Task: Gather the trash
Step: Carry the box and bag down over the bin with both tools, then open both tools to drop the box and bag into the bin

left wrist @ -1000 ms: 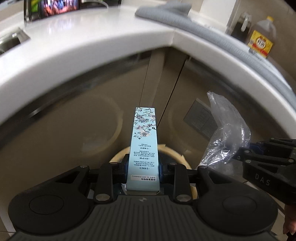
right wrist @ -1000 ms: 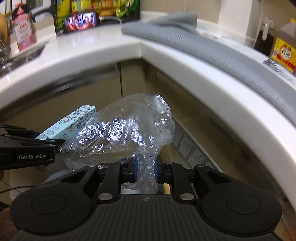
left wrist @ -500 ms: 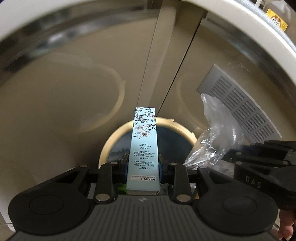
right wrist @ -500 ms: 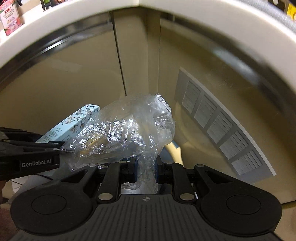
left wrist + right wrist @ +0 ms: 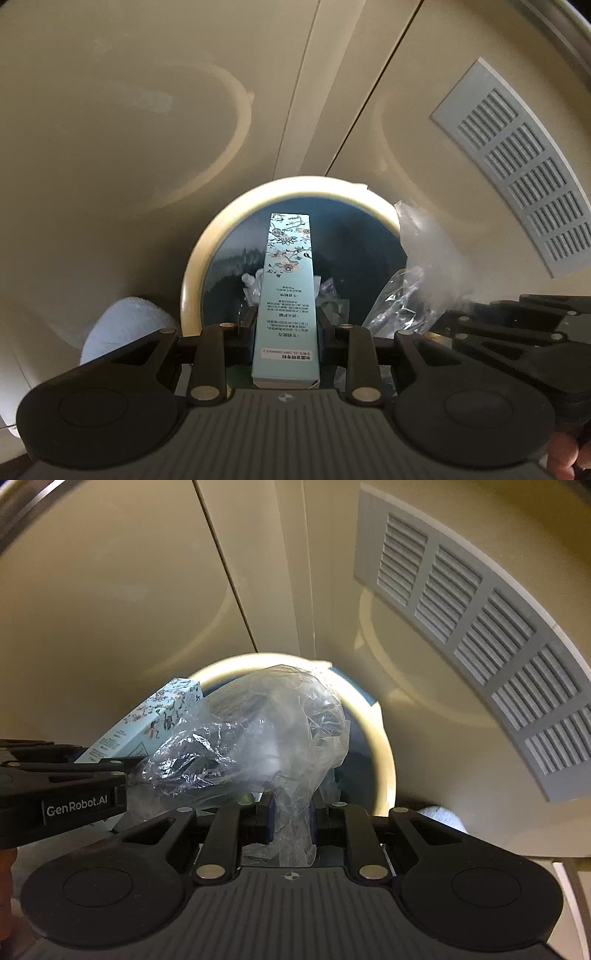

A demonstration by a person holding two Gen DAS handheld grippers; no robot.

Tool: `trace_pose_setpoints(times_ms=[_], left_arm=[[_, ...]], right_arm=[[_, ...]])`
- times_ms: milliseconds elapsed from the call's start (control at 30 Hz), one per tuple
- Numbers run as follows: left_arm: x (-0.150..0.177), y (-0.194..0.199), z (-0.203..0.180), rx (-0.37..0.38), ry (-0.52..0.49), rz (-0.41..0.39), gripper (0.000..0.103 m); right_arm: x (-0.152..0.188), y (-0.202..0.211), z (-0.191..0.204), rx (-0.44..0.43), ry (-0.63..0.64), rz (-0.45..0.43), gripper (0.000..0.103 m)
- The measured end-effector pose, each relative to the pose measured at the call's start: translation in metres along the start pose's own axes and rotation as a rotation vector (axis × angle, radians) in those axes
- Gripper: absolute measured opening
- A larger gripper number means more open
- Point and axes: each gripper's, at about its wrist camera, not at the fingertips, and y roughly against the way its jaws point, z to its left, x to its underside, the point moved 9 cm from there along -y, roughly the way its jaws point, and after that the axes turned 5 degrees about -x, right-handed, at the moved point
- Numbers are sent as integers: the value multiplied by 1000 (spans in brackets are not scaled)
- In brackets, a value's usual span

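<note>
My left gripper (image 5: 285,325) is shut on a long pale-blue flowered carton (image 5: 287,280), which points straight out over the mouth of a round trash bin (image 5: 192,273) with a cream rim and a dark liner. Bits of crumpled wrapper (image 5: 253,284) lie inside it. My right gripper (image 5: 290,821) is shut on a crumpled clear plastic bag (image 5: 258,738) that hangs above the same bin (image 5: 384,760). In the left wrist view the bag (image 5: 417,273) and the right gripper show at the right; in the right wrist view the carton (image 5: 147,723) and the left gripper show at the left.
Beige cabinet doors (image 5: 147,110) rise behind the bin, one with a grey vent grille (image 5: 517,166). A white cloth-like object (image 5: 122,325) sits left of the bin on the floor. A fingertip (image 5: 565,458) shows at the lower right corner.
Both grippers have sunk and tilted downward: the countertop has left the views and the bin's mouth now fills the middle. The carton and the bag stay gripped.
</note>
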Motion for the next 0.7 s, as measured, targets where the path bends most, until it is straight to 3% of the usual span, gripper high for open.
trace_pose_setpoints(times_ms=[300, 700], left_arm=[[12, -20, 4, -3, -17, 80, 31], [16, -32, 0, -17, -31, 116, 31]], right_arm=[[-4, -27, -6, 25, -19, 83, 19], [-22, -41, -16, 25, -52, 143, 19]])
